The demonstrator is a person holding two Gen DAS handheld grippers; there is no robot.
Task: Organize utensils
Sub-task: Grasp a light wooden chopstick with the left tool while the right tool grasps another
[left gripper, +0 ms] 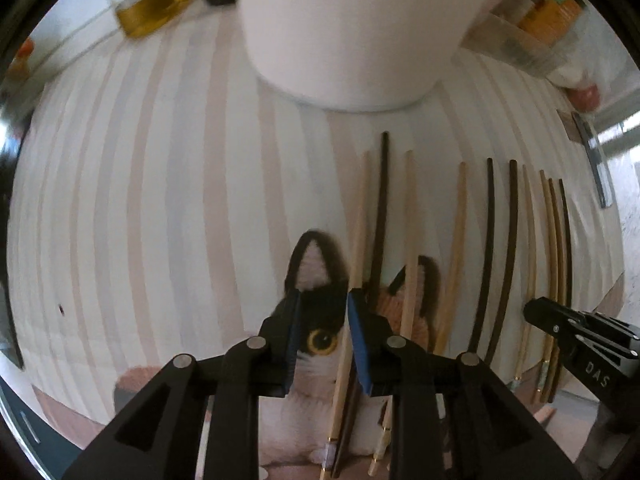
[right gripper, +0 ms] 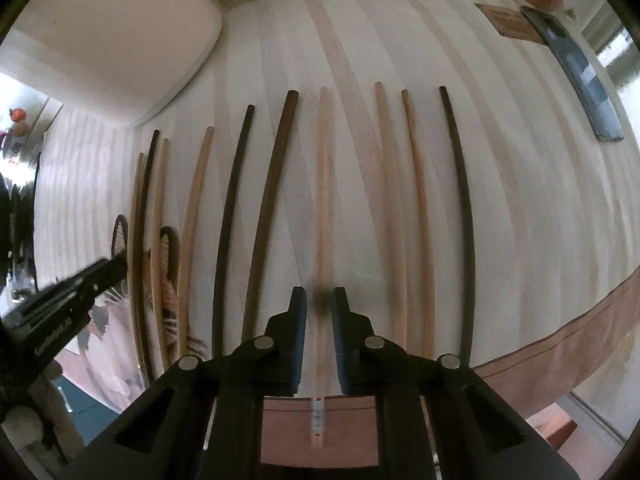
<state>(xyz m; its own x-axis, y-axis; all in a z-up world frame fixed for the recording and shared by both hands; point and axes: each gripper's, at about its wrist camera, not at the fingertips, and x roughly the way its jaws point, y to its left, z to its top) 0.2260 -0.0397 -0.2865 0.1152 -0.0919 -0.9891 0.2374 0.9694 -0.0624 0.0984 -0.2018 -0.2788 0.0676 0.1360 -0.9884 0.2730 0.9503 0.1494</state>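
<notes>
Your right fingers [right gripper: 298, 344] were parted to a narrow gap, straddling a pale chopstick [right gripper: 322, 208] without visibly pinching it; I couldn't tell if the pads touched. That stick looked blurred, maybe lifted or moving. Its long axis ran near-to-far, straight along the fingers, butt end under the right gripper [right gripper: 319, 308] past the counter [right gripper: 540, 220] edge. Your left gripper [left gripper: 322, 312] was open wider and held nothing, hovering over the cat-print mat [left gripper: 320, 340], with the leftmost light and dark chopsticks [left gripper: 378, 216] just to its right. The whole row [right gripper: 280, 200] lay parallel, tips toward the white holder [left gripper: 352, 32] at far left. Right hand was nearer the middle sticks; left was nearer the holder.
</notes>
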